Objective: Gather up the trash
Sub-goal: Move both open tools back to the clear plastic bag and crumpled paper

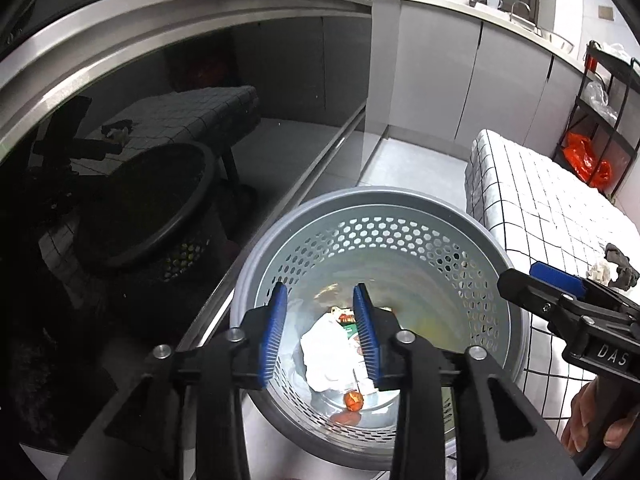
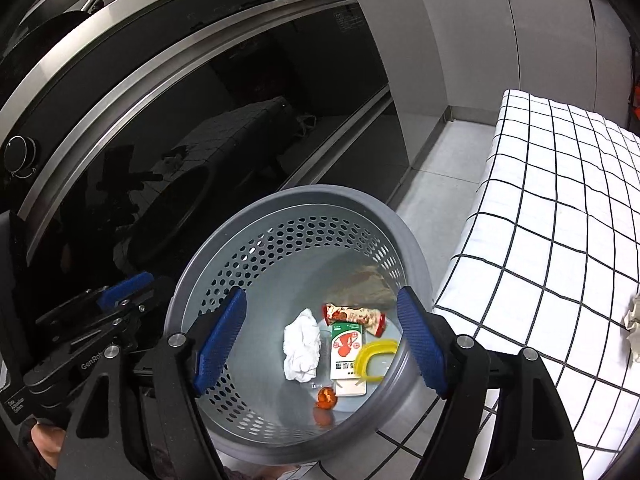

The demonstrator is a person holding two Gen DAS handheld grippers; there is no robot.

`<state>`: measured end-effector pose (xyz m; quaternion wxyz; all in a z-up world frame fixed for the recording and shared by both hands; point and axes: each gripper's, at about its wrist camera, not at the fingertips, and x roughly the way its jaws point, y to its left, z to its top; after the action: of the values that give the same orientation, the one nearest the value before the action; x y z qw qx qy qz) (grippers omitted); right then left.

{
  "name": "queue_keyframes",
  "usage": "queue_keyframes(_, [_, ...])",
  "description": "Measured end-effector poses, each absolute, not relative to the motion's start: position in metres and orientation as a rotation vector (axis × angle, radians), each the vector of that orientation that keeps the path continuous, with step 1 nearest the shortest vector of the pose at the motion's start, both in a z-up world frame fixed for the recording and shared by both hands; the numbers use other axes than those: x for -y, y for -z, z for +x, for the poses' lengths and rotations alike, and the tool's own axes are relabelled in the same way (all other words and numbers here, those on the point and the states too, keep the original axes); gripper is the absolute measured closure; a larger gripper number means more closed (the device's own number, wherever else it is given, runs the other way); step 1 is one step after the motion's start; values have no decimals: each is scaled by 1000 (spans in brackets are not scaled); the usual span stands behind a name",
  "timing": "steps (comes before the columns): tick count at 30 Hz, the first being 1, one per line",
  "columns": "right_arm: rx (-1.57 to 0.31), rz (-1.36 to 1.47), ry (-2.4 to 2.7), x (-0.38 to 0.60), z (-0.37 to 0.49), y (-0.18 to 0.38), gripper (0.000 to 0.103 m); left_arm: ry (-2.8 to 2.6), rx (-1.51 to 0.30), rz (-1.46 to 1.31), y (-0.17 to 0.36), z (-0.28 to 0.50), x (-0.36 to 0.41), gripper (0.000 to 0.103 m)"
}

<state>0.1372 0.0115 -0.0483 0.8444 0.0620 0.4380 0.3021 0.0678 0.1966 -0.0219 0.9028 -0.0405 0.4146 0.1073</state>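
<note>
One grey perforated bin (image 2: 280, 264) stands on the floor between a dark glass oven door (image 2: 168, 120) and a table under a white checked cloth (image 2: 560, 240). Both claws hang over its mouth, angled downward.

Left claw (image 1: 320, 336): blue pads parted to a moderate gap, nothing between them, nothing held. Right claw (image 2: 320, 338): pads spread wide, one at each side of the bin opening, nothing held. A hand (image 1: 592, 420) grips the right claw's handle at the edge of the left camera's view.

Counted in the bin bottom, from the right camera:
- one crumpled white tissue (image 2: 302, 346)
- one small carton (image 2: 347, 354) with red and green print, lying flat
- one red-and-white patterned wrapper (image 2: 354, 316), just beyond the carton
- one yellow plastic ring (image 2: 374, 360), touching the carton's right side
- one small orange scrap (image 2: 326, 397), in front of the carton; the orange patch below it looks like its reflection.
A brownish smear or sheet (image 2: 360, 284) lies against the far inner wall; cannot tell what it is.

On the cloth, outside the bin: one crumpled pale wad (image 2: 634, 322) at the right edge, and beside it in the left camera's view one dark crumpled item (image 1: 620, 268).
</note>
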Motion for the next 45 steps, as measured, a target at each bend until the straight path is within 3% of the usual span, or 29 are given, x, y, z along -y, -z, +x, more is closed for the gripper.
queue_keyframes(5, [-908, 125, -626, -8, 133, 46, 29, -222, -852, -76, 21, 68, -193, 65])
queue_keyframes(9, [-889, 119, -599, 1, 130, 42, 29, -217, -830, -76, 18, 67, -186, 52])
queue_keyframes(12, [-857, 92, -554, 11, 125, 37, 29, -203, -817, -70, 15, 66, -178, 51])
queue_keyframes(17, [-825, 102, -485, 36, 117, 31, 29, -183, -787, -64, 10, 64, -163, 39])
queue_keyframes(21, [-801, 116, -423, 61, 108, 28, 28, -160, -751, -77, 3, 60, -151, 25])
queue_keyframes(28, [-738, 113, -313, 107, 84, 17, 25, -127, -692, -73, -8, 55, -123, 15])
queue_keyframes(45, [-682, 35, 29, 231, 42, 29, 20, 57, -626, -39, -9, 55, -25, 7])
